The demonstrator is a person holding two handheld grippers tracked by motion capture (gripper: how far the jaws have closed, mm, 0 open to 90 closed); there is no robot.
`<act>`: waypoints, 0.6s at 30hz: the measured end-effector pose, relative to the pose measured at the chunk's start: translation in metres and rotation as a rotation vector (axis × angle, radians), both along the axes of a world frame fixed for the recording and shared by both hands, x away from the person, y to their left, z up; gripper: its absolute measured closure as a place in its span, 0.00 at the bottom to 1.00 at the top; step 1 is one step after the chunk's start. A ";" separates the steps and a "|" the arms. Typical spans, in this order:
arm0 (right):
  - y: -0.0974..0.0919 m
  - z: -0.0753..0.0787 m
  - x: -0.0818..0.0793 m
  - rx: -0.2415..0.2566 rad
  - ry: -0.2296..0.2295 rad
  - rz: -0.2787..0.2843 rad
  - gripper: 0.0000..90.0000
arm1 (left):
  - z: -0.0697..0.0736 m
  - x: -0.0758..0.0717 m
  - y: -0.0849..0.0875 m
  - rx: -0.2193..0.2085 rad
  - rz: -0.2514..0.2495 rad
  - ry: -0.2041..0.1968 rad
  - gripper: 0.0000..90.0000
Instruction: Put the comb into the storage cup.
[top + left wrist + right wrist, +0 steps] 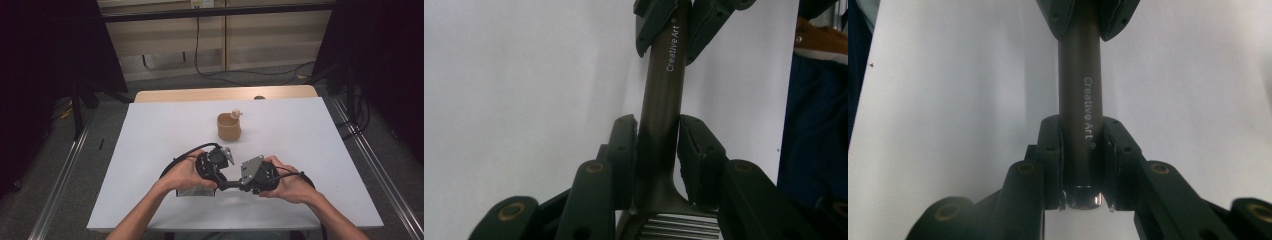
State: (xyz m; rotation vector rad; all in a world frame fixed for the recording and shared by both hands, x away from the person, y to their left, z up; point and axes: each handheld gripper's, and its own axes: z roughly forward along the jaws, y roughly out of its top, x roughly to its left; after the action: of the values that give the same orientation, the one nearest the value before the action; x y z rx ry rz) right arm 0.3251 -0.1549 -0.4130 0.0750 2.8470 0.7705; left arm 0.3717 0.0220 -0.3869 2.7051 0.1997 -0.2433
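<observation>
While facing, both tools (pixel 231 184) clamp the brush handle (pixel 1081 115).

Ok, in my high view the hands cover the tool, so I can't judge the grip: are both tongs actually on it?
Observer: Yes. In the right gripper view the right tongs clamp the dark handle close to its shiny end cap.
Operator: And the left?
Observer: The left tongs sit against the same handle, just above a ribbed metal head.
Operator: Any marking to identify it?
Observer: White lettering along the handle reads "Creative Art".
</observation>
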 end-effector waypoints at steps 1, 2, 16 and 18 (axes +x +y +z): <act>-0.001 0.001 0.001 0.001 0.000 0.000 0.81 | 0.000 0.000 0.000 -0.004 0.005 0.000 0.76; -0.002 0.001 0.000 0.007 0.010 -0.005 0.81 | 0.000 0.000 0.001 -0.014 0.001 -0.009 0.74; -0.013 0.003 0.000 0.039 0.015 -0.087 0.81 | 0.009 0.000 0.023 -0.175 0.142 -0.117 0.18; -0.015 0.003 0.001 0.041 0.015 -0.100 0.81 | 0.010 -0.001 0.026 -0.190 0.146 -0.147 0.15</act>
State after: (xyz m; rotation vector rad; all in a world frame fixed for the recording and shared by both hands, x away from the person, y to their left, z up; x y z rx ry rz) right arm 0.3261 -0.1695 -0.4099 0.2278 2.8169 0.8103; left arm 0.3705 0.0477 -0.3774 2.4934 0.3130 -0.0189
